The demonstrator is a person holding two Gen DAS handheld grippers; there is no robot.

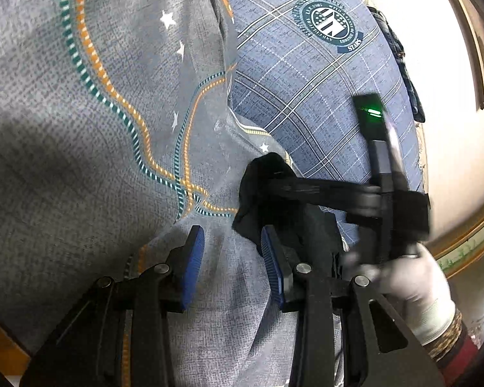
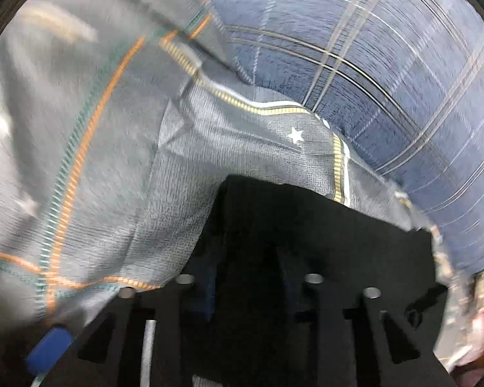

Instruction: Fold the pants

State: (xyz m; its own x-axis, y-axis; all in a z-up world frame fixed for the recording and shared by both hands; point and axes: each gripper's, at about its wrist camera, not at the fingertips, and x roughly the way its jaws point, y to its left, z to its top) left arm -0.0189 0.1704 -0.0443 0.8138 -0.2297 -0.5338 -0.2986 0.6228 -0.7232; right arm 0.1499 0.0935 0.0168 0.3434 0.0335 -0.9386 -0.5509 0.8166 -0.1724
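Pants, black and bunched into a small dark heap, lying on a bed where a grey sheet meets a blue checked cover. Pinched at the near edge by the right gripper, reaching in from the right with its fingers drawn together into one dark bar. Tips buried in the cloth, so the exact bite hidden. Held by a hand in a white glove, with a patterned cuff at the wrist. Small green light glowing on the gripper's upper end.

Seen from the right wrist, the same black cloth draped right over the fingers and filling the lower middle of the view, much of the picture smeared by blur.

Left gripper low over the grey sheet, blue pads standing apart with only grey sheet showing between them. Black heap just beside the right-hand pad, not clamped.

Sheet marked with orange and teal dashed lines and small white stars. Round dark-green badge printed on the checked cover, well beyond the heap. Framed picture on the pale wall at far right.
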